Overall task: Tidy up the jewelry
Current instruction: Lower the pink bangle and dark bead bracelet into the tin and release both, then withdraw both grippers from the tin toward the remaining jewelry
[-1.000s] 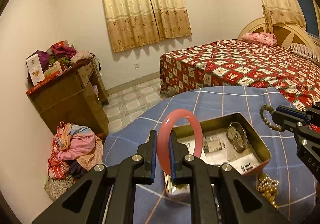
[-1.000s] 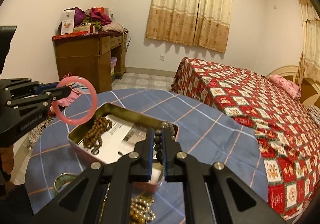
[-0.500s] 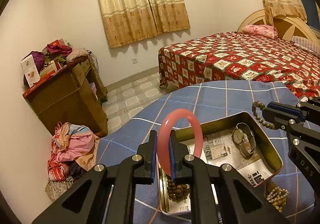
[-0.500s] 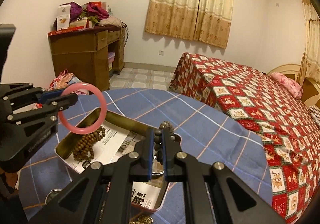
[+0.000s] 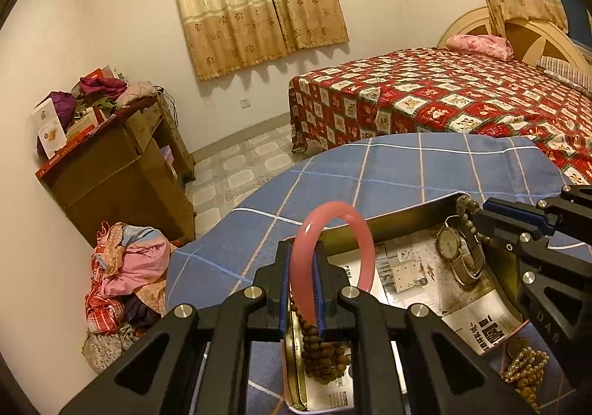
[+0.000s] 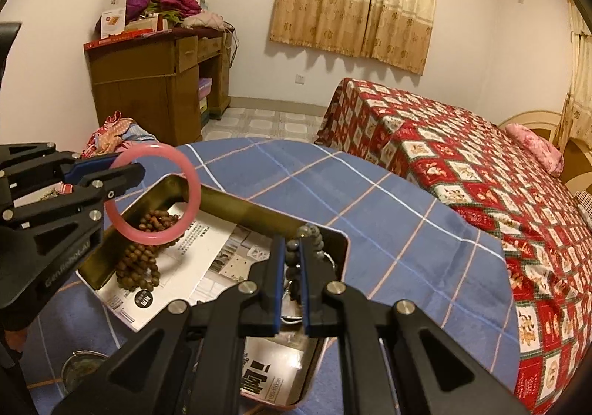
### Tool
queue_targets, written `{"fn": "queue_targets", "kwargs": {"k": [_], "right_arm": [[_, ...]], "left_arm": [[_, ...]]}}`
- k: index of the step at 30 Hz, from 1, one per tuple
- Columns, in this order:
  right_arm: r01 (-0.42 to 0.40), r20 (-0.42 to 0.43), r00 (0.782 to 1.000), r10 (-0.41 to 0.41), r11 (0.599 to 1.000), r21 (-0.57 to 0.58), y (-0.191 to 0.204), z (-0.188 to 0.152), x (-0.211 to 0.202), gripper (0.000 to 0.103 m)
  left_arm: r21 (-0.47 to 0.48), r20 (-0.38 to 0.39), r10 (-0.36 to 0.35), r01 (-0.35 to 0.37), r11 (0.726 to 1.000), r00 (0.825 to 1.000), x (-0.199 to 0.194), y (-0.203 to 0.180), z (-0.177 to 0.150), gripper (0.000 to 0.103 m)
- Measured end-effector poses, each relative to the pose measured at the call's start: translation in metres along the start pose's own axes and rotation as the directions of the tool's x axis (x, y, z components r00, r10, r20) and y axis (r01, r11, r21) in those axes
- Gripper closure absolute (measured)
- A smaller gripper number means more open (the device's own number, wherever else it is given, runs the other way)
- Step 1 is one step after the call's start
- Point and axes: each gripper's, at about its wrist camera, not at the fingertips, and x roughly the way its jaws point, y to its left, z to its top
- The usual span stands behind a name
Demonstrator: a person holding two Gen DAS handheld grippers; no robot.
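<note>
Leftmost, over the near-left end of the tin box [image 5: 407,217]: left hand-held gripper [image 5: 300,285], closed tight on a pink bangle [image 5: 344,215], ring upright, lower arc pinched between the blue pads. Directly beneath, inside the tin: a heap of brown wooden beads [image 5: 322,352] on newspaper lining [image 5: 407,267]. Further right in the tin, against the far-right wall: a wristwatch [image 5: 453,246], face up. Right again, above that corner: right hand-held gripper [image 6: 292,267], closed on a strand of dark beads [image 6: 310,231], a few beads showing above and between the pads, the rest hanging below. Outside the tin at the near right, on the desk [image 5: 407,163] with its blue checked cloth: a small pile of golden beads [image 5: 525,370]. From the right wrist view, left of the tin on the cloth: a round greenish item [image 6: 83,367], too dim to identify. Beyond the desk, far right: a bed [image 6: 481,163] under a red patterned cover.
</note>
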Motion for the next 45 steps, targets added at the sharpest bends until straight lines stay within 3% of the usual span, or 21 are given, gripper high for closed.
{"fn": "queue_targets", "kwargs": {"k": [24, 26, 28, 30, 32, 35, 45], "right_arm": [[0.003, -0.04, 0.999, -0.003, 1.0, 0.003, -0.001, -0.007, 0.01, 0.093], [0.01, -0.047, 0.999, -0.011, 1.0, -0.009, -0.001, -0.008, 0.009, 0.087], [0.029, -0.039, 0.999, -0.03, 1.0, -0.008, -0.002, -0.01, 0.006, 0.07], [0.026, -0.037, 0.999, -0.026, 1.0, 0.004, -0.003, -0.011, 0.004, 0.061], [0.044, -0.035, 0.998, -0.044, 0.999, -0.001, -0.002, -0.012, 0.002, 0.055], [0.089, -0.038, 0.995, -0.089, 0.996, -0.013, -0.002, -0.014, -0.001, 0.055], [0.095, -0.028, 0.995, -0.094, 0.995, 0.027, -0.01, -0.019, -0.012, 0.053]], "left_arm": [[0.051, -0.055, 0.017, -0.014, 0.999, 0.998, 0.016, -0.007, -0.008, 0.091], [0.073, -0.055, 0.04, -0.036, 0.997, 0.998, 0.015, -0.011, -0.008, 0.081], [0.082, -0.024, 0.067, -0.065, 0.995, 0.997, 0.009, -0.013, -0.008, 0.04], [0.081, 0.012, 0.084, -0.085, 0.993, 0.996, 0.002, -0.013, -0.008, 0.027], [0.087, 0.016, 0.087, -0.088, 0.992, 0.996, -0.001, -0.012, -0.007, 0.027], [0.09, 0.022, 0.106, -0.107, 0.99, 0.994, -0.002, -0.009, -0.006, 0.027], [0.075, 0.007, 0.126, -0.126, 0.989, 0.992, -0.004, -0.002, -0.008, 0.027]]}}
